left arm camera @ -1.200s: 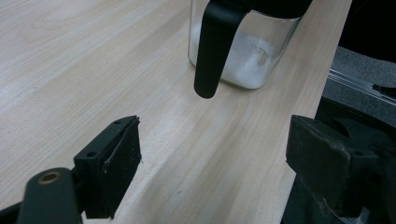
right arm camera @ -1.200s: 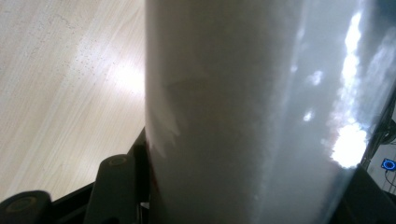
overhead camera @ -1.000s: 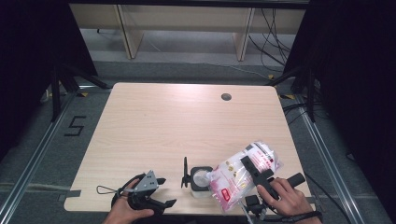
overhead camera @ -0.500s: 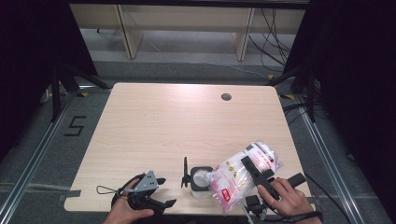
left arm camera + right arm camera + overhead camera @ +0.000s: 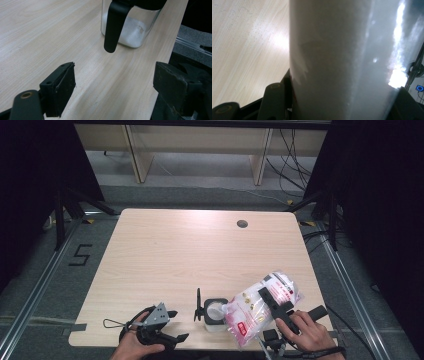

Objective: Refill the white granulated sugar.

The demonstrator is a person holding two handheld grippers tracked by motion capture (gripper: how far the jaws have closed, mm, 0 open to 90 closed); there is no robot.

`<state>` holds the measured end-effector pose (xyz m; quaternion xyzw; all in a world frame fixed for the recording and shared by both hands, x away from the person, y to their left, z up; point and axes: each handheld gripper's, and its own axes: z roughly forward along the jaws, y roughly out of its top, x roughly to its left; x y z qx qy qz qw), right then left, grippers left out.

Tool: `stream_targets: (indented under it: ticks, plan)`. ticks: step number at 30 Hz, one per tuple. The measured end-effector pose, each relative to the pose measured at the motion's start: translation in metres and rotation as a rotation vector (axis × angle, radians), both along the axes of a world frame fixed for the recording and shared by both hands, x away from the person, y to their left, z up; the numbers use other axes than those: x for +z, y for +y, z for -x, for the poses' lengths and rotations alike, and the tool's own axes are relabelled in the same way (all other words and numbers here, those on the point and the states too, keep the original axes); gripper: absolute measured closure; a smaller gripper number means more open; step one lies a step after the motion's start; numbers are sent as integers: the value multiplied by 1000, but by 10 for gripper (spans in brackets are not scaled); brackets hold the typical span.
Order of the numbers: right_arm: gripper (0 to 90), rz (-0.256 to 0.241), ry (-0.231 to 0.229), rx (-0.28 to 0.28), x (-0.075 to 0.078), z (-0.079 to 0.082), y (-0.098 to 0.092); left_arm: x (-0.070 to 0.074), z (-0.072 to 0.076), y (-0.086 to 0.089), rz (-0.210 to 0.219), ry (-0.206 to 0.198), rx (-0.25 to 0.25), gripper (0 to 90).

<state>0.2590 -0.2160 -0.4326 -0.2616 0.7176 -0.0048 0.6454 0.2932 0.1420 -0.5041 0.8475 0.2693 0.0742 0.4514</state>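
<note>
1. Table (image 5: 200, 255): the far two-thirds is bare; all your work sits at the near edge.
2. Bag (image 5: 257, 307): clamped in your right gripper (image 5: 274, 301), tilted, mouth over the jar (image 5: 215, 314).
3. Jar: near the table's front edge, white powder inside, lid (image 5: 198, 305) flipped up.
4. Left gripper (image 5: 159, 326): jaws wide, empty, just left of the jar.

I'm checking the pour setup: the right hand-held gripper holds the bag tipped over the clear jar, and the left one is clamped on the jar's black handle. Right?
Not quite. The left hand-held gripper is open, short of the black handle, as the left gripper view shows. The rest holds.
</note>
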Motion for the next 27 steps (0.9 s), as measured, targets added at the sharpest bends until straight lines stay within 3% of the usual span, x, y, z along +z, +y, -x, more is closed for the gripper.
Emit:
stream_targets:
  ticks: [7,8,11,13,16,21,23,25,27]
  plan:
    - [465,-4,-4,-9,-1,1,0,0,-1,1,-14,-21,-22,175]
    - [464,-1,-5,-8,-1,1,0,0,-1,0,-2,-11,-14,175]
    - [465,-8,1,-12,-1,1,0,0,-1,1,-22,-9,-9,175]
    - [465,19,-15,13,1,0,2,0,0,0,-5,-5,-7,175]
    - [465,-3,-2,-7,0,2,1,0,-1,0,-11,-6,-6,175]
    - [466,5,4,-9,-2,2,2,-1,-2,1,-14,-13,-10,175]
    - [465,24,1,0,-3,1,3,0,0,0,0,3,-2,175]
    - [465,35,6,7,-3,0,4,0,-1,0,-8,-15,-18,175]
    - [466,15,21,-19,-6,1,3,0,-1,1,-13,-12,-14,175]
